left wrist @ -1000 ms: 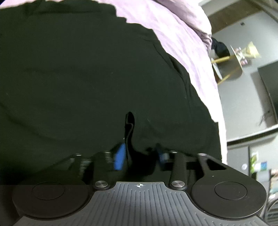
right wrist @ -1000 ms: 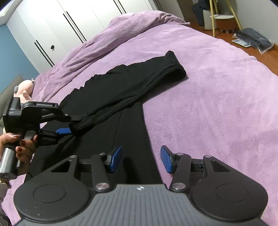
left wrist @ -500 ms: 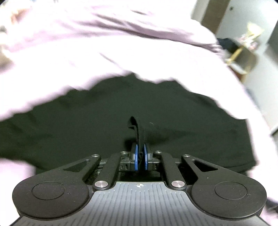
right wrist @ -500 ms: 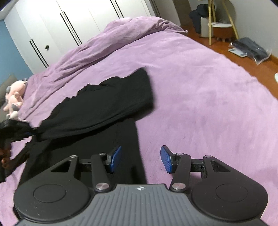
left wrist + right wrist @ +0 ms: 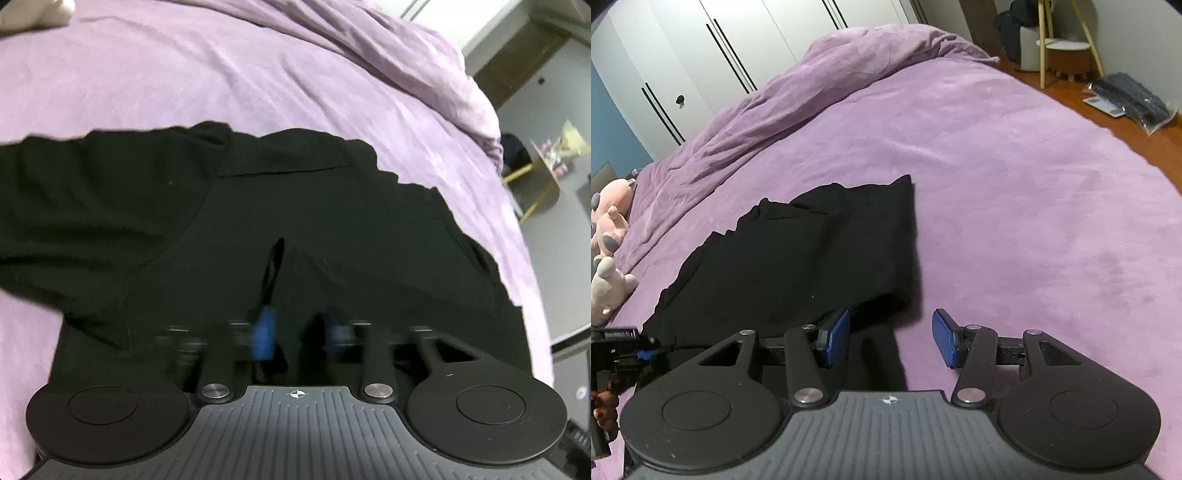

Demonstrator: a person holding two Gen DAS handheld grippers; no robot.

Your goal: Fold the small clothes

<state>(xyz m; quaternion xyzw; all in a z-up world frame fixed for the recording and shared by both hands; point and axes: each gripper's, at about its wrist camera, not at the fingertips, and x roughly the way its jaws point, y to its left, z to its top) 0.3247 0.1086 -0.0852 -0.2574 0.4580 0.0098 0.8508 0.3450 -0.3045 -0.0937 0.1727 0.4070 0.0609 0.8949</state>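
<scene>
Purple bed point(image 5: 1015, 192) carries a once-folded black garment point(image 5: 812, 258); left tongs point(image 5: 299, 332) parted and blurred, right tongs point(image 5: 890, 339) wide, empty; more folds seemingly remain.

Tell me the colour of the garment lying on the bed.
Plain black garment, no visible pattern, on a purple bedspread. The right wrist view shows it best.

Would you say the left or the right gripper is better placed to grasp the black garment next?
Left. The left gripper is open directly over the black garment; the right gripper hovers, open, at its edge.
</scene>
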